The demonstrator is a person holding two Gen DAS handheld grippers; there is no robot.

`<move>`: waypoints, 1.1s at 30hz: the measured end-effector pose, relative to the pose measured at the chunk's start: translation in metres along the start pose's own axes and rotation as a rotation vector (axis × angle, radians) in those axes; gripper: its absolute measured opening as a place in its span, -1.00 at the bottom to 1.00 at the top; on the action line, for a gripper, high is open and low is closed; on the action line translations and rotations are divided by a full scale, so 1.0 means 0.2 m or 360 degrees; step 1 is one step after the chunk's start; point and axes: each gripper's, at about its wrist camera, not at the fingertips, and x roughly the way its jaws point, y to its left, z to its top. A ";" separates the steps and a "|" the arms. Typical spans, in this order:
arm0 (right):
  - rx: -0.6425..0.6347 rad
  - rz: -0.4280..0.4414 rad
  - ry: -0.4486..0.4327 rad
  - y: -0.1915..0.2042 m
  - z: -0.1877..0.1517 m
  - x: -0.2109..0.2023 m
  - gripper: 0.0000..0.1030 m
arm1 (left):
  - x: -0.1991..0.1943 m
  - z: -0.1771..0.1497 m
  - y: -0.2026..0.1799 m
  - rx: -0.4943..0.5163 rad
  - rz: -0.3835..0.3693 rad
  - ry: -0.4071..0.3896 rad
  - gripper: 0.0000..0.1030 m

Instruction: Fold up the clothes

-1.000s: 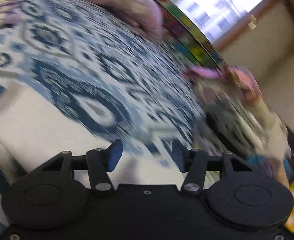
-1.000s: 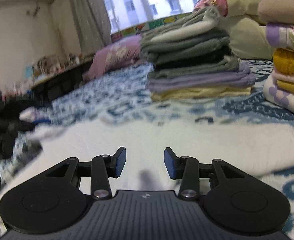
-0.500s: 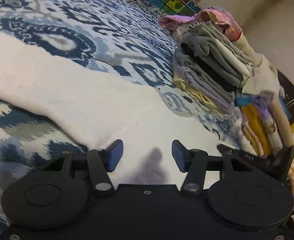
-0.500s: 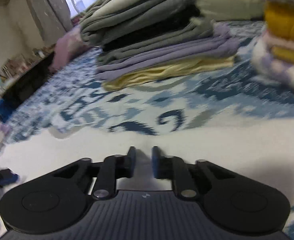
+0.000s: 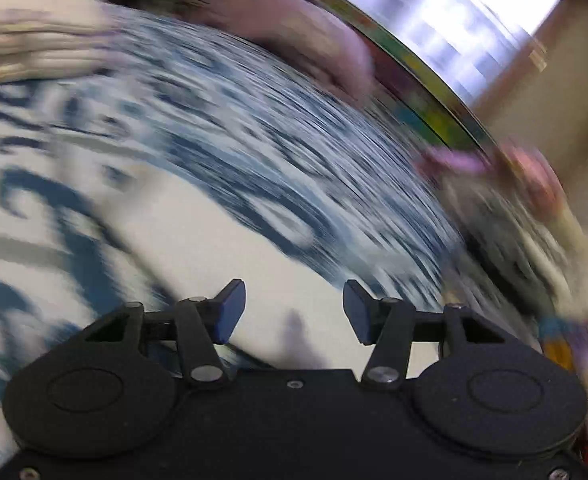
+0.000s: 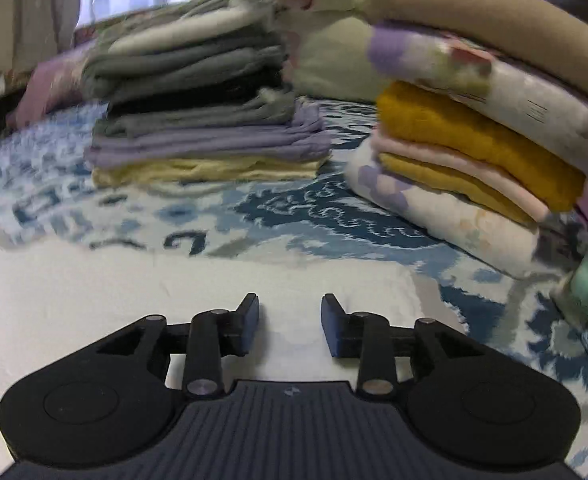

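Left gripper [image 5: 294, 312]: fingers spread wide, nothing between them. It sits over the white garment [image 5: 221, 248], which lies flat on the blue-patterned bedspread [image 5: 253, 128]. This view is heavily motion-blurred; a window [image 5: 434, 16] and a pink pillow [image 5: 306, 48] can be made out beyond, and a pile of clothes at right is too smeared to detail.

Right gripper [image 6: 289, 328]: fingers parted to a moderate gap, empty, positioned low over the white garment [image 6: 133, 280] near its right edge. Ahead on the bedspread [image 6: 334, 208] stand two folded stacks, apart from the garment. Left stack [image 6: 201, 120]: grey, black, lilac and pale yellow layers. Right stack [image 6: 474, 140]: tan, floral, mustard and pink layers.

Writing: a small dark mark on the floral item in the right stack, not legible. No brand or label can be read in either view.
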 end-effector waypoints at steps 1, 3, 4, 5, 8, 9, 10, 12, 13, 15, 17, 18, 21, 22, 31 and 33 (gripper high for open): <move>0.0052 0.0041 -0.0016 -0.01 0.00 -0.02 -0.24 | 0.00 0.01 0.03 -0.0047 -0.0016 -0.0002 0.02; 0.0105 0.0110 -0.0045 0.00 -0.01 -0.04 -0.22 | 0.01 0.01 0.02 -0.0044 -0.0099 0.0035 0.02; 0.0130 0.0180 -0.0048 0.01 -0.02 -0.03 -0.21 | 0.02 0.00 -0.01 -0.0018 -0.0168 0.0077 0.02; 0.0156 0.0285 -0.0047 0.03 -0.03 -0.03 -0.22 | 0.05 -0.03 -0.06 0.0011 -0.0281 0.0159 0.02; 0.0229 0.0481 0.0004 0.07 -0.06 0.01 -0.22 | 0.14 -0.13 -0.15 0.0092 -0.0413 0.0377 0.02; 0.0216 0.0495 0.0016 0.09 -0.08 0.02 -0.22 | 0.16 -0.16 -0.16 0.0124 -0.0390 0.0427 0.03; 0.0204 0.0508 0.0028 0.10 -0.09 0.03 -0.22 | 0.19 -0.18 -0.16 0.0149 -0.0334 0.0460 -0.11; 0.0195 0.0502 0.0040 0.11 -0.09 0.05 -0.22 | 0.21 -0.14 -0.06 0.0092 -0.0163 0.0443 -0.85; 0.0192 0.0500 0.0045 0.11 -0.10 0.05 -0.22 | 0.21 -0.11 0.01 0.0005 -0.0125 0.0426 -0.88; 0.0205 0.0510 0.0041 0.10 -0.10 0.05 -0.22 | 0.18 -0.06 0.12 -0.0129 -0.0067 0.0360 -0.88; 0.0206 0.0514 0.0037 0.10 -0.10 0.05 -0.22 | 0.14 -0.02 0.16 -0.0180 -0.0019 0.0283 -0.88; 0.0211 0.0516 0.0036 0.10 -0.11 0.05 -0.22 | 0.11 -0.01 0.17 -0.0205 -0.0003 0.0240 -0.88; 0.0218 0.0518 0.0031 0.10 -0.11 0.05 -0.22 | 0.05 0.00 0.10 -0.0166 -0.0038 0.0099 -0.21; 0.0219 0.0516 0.0030 0.10 -0.11 0.05 -0.22 | 0.05 -0.02 0.06 -0.0134 -0.0097 0.0109 0.00; 0.0262 0.0503 0.0017 0.08 -0.11 0.06 -0.22 | 0.22 -0.11 -0.05 0.0126 -0.0194 0.0326 -0.21; 0.0276 0.0501 0.0014 0.08 -0.11 0.06 -0.23 | 0.16 0.01 0.08 0.0097 0.0006 0.0133 -0.21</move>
